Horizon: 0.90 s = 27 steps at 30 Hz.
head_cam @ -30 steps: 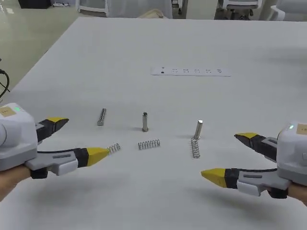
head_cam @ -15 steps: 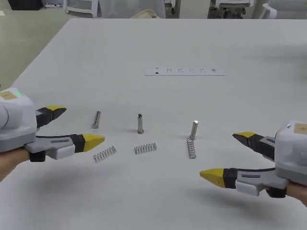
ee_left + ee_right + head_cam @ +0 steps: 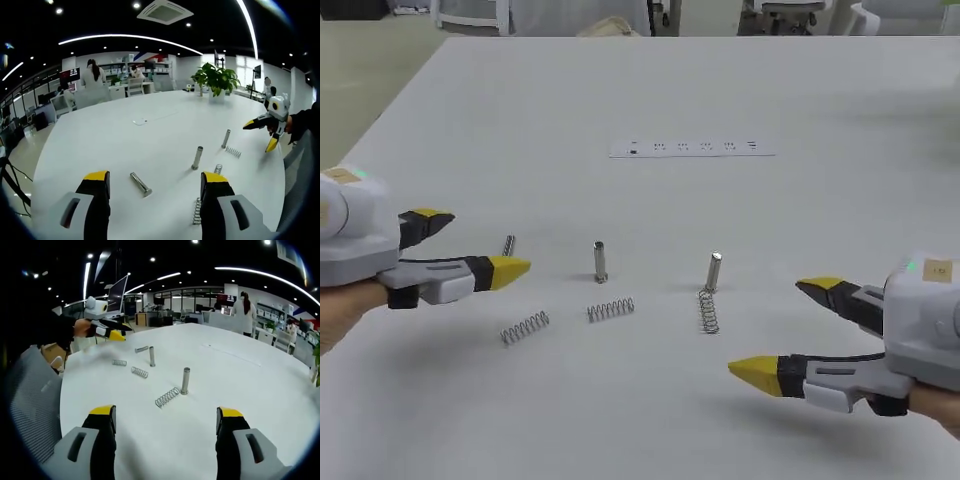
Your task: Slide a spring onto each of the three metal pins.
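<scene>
The right gripper [image 3: 770, 327] is held nearest, its jaws spread wide and empty, placed much as before. Three springs are laid loose on the white table [image 3: 640, 430]: left spring [image 3: 525, 327], middle spring [image 3: 610, 310], and right spring [image 3: 708, 311], just beside the upright right pin [image 3: 715, 271]. The left gripper [image 3: 485, 241], also wide and empty, has been moved from the left spring toward the lying left pin [image 3: 508, 244]. The middle pin [image 3: 600, 261] stands upright. Beyond, open tabletop runs past a power strip [image 3: 690, 149] to the far edge.

Open-plan office with a black ceiling [image 3: 100, 20], strip lights [image 3: 130, 37], potted plant [image 3: 216, 80], and desks [image 3: 125, 90].
</scene>
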Tool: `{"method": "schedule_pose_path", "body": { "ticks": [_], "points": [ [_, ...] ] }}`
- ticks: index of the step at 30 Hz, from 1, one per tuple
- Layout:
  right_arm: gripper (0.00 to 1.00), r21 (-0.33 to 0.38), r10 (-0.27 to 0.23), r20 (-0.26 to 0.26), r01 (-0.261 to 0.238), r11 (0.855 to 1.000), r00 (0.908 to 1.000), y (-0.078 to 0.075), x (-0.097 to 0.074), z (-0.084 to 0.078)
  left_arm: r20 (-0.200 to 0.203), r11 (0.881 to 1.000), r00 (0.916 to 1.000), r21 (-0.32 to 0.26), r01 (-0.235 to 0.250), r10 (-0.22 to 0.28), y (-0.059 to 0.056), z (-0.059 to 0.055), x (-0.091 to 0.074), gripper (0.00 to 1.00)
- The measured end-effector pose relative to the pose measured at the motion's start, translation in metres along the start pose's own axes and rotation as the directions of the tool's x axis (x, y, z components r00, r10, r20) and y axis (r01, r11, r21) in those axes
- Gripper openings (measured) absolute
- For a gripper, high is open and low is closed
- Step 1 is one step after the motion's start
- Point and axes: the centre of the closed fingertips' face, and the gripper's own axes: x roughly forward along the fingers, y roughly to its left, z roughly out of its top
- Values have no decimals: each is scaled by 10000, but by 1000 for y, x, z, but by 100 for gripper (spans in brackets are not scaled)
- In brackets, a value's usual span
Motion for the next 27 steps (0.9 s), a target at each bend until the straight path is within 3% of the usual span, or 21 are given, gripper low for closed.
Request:
{"method": "schedule_pose_path", "body": {
  "ticks": [7, 18, 27],
  "points": [
    [81, 49, -13, -87, 14, 10000, 10000, 0, 0, -4, -236, 9995, 9993, 82, -298, 300, 7, -3, 11, 63],
    [81, 54, -13, -153, 14, 10000, 9999, 1, 1, -5, -632, 9994, 9974, -12, -355, 353, 17, -10, 35, 53],
    [80, 95, -1, -217, 3, 10000, 9998, 1, 1, -8, -1255, 9969, 9890, 20, -782, 778, 28, -22, 50, 43]
  ]
}}
